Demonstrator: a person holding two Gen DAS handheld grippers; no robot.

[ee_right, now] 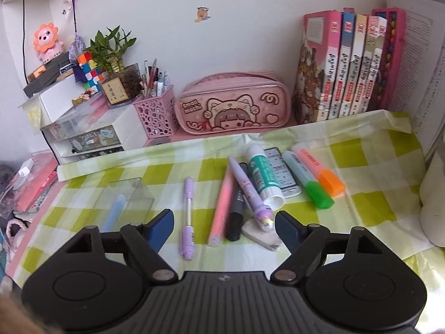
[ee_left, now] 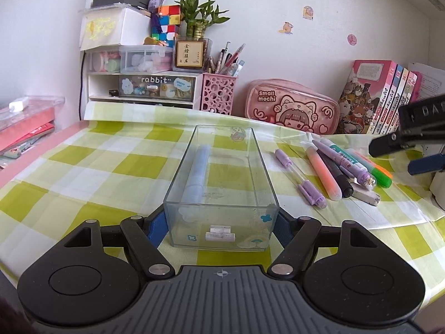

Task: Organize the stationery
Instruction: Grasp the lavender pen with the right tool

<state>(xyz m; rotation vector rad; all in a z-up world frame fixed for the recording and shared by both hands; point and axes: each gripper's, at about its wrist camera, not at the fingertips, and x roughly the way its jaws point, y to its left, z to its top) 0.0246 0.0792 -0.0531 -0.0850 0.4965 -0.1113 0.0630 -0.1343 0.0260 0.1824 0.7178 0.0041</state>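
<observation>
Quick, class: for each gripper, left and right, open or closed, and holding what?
Left gripper: closed on the clear plastic box, which holds one blue pen.
Right gripper: open, holding nothing, above the loose pens.

Clear box (ee_left: pixel 222 183) holding 1 blue pen (ee_left: pixel 196 172), loose pens (ee_right: pixel 242 194) alongside

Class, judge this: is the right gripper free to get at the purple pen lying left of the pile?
Probably yes. The right gripper is open and empty, and the purple pen lies alone on the cloth, clear of the pink highlighter.
</observation>
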